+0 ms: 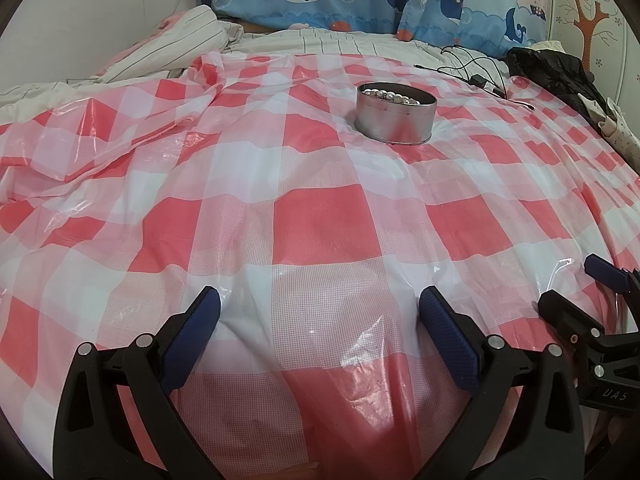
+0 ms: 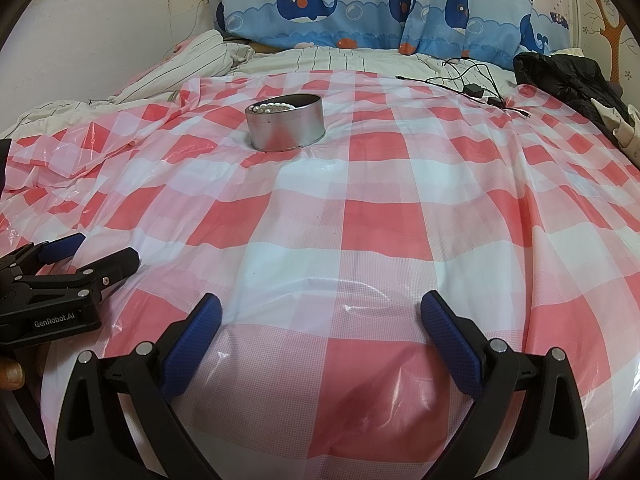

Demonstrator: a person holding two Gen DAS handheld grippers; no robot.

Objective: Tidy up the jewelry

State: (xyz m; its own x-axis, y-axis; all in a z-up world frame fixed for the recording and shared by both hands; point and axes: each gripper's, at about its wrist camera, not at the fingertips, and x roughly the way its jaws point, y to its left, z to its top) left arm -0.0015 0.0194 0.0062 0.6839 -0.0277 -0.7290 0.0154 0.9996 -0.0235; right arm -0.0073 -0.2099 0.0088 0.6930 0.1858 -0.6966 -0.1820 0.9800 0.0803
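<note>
Ahead of both tools, round metal tin [image 1: 394,113] holding pearl bead bracelet [image 1: 390,95], upright on red-white checked plastic sheet [image 1: 320,216] over bed, left tool [image 1: 320,308] jaws apart, empty, right tool [image 2: 320,312] jaws apart, empty, tin well beyond fingertips, black cable [image 2: 472,80] far right.

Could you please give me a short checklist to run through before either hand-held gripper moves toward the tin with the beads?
1. Left hand-held gripper open and holding nothing: ok.
2. Right hand-held gripper open and holding nothing: ok.
3. Round metal tin upright on the red and white checked plastic sheet, no lid on it: ok.
4. Pearl-like bead jewelry inside the tin: ok; whether it is one strand or several, cannot tell.
5. Sheet between grippers and tin free of objects: ok, though wrinkled.
6. Black cables well apart from the tin: ok.
</note>
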